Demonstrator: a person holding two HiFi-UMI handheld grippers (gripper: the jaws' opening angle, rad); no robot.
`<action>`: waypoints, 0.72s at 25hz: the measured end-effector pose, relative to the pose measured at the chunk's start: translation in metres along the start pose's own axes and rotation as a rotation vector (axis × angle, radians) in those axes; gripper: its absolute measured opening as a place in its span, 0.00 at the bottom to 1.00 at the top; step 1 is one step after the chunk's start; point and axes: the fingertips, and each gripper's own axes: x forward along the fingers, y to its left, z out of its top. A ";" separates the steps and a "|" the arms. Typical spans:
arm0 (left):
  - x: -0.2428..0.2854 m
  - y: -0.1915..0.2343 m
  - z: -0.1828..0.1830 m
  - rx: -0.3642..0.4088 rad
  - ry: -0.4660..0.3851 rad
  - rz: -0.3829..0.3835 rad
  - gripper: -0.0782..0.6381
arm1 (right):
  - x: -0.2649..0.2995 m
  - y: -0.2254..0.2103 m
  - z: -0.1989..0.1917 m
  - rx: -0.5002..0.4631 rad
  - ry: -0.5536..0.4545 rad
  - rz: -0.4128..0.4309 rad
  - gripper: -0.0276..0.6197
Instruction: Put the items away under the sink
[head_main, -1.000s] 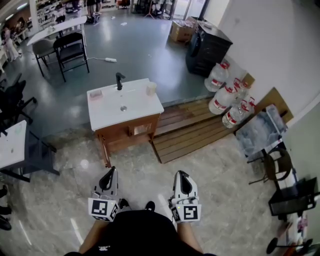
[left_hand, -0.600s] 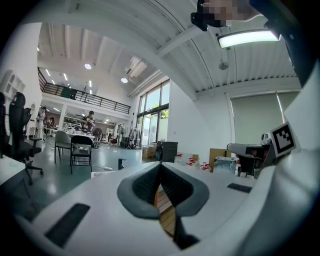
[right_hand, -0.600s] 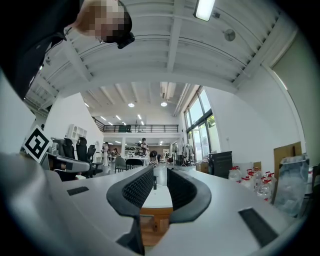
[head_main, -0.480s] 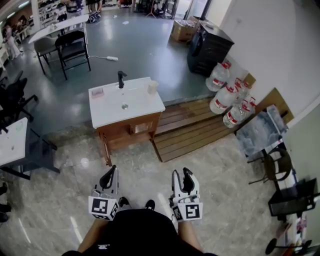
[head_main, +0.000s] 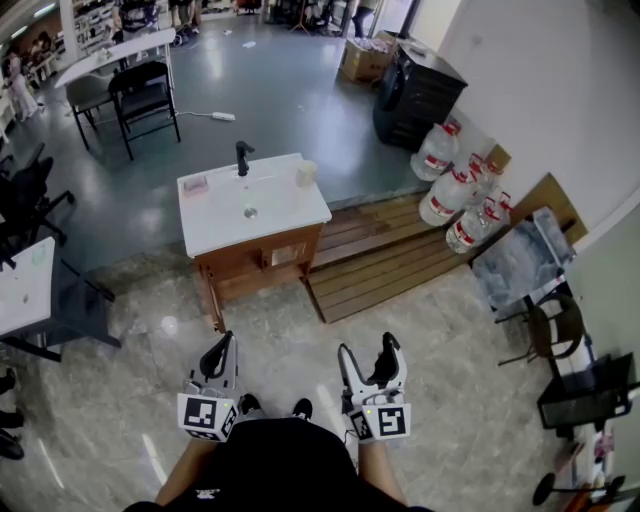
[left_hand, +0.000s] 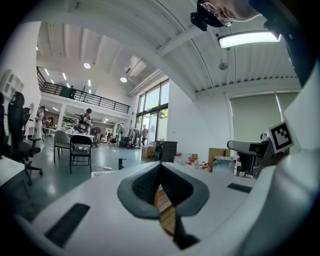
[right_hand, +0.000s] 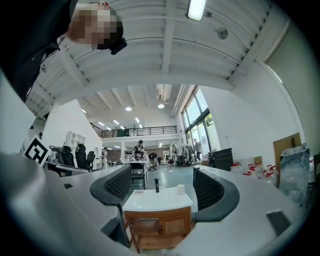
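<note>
A wide hall with a grey floor (head_main: 290, 100) is shown, with pale tiling laid nearer the person. A wooden platform (head_main: 385, 255) is seen at one o'clock from the person, just beside the sink cabinet (head_main: 258, 262), which is placed at twelve o'clock, well apart from both tools. Large water bottles (head_main: 455, 195) are stacked at two o'clock against the wall.

The left gripper (head_main: 218, 345) is held level at seven o'clock in the head view, its jaws pressed together with nothing between them. The right gripper (head_main: 368, 348) is held at five o'clock. Its jaws have just been opening and are spread wide, with nothing gripped and the cabinet framed far off between them.

On the white sink top, a cup (head_main: 305, 174) is set at the two o'clock corner and a small pink item (head_main: 194, 185) at ten o'clock, with the faucet (head_main: 241, 158) between.
</note>
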 end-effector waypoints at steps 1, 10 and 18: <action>0.000 0.002 0.000 -0.001 0.001 0.000 0.12 | 0.000 -0.001 0.000 0.009 -0.003 -0.015 0.65; -0.001 0.034 -0.007 -0.006 0.008 -0.003 0.12 | 0.003 0.003 -0.005 -0.014 0.010 -0.074 0.70; -0.001 0.065 -0.004 -0.003 -0.003 -0.029 0.12 | 0.010 0.018 -0.012 -0.033 0.014 -0.117 0.71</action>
